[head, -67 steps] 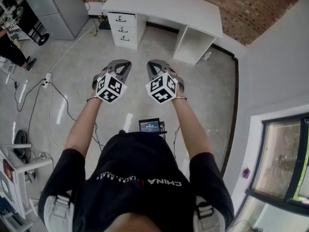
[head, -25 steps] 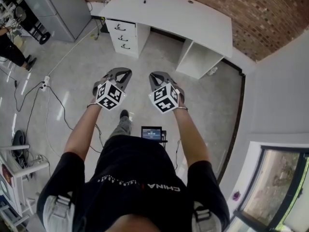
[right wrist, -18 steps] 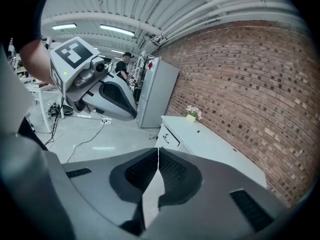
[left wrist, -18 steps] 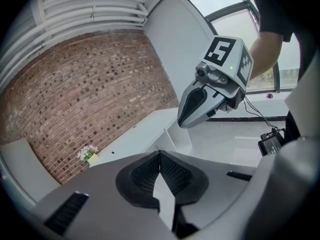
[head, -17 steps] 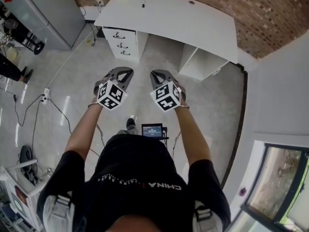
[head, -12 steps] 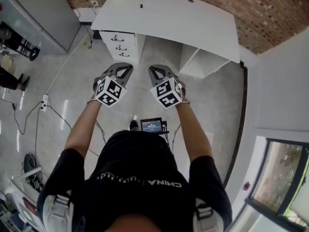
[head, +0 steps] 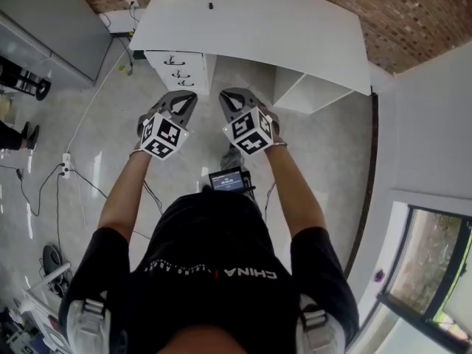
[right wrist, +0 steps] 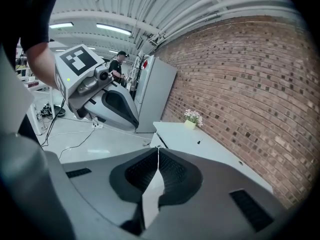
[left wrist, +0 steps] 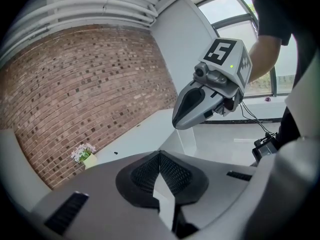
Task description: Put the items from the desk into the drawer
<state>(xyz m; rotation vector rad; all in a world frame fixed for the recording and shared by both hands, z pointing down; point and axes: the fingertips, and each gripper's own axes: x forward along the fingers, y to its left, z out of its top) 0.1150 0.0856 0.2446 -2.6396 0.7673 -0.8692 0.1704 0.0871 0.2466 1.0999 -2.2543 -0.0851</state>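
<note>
At twelve o'clock the desk is white, the brick wall red-brown and the floor glossy pale grey, while the grey left gripper and right gripper carry black-and-white square-patterned cubes.

Bright even light, fisheye edge distort.

Steep overhead, two low — shared desk

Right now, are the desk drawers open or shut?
Shut: in the head view the three drawers under the desk sit with fronts flush, none pulled out.
</note>
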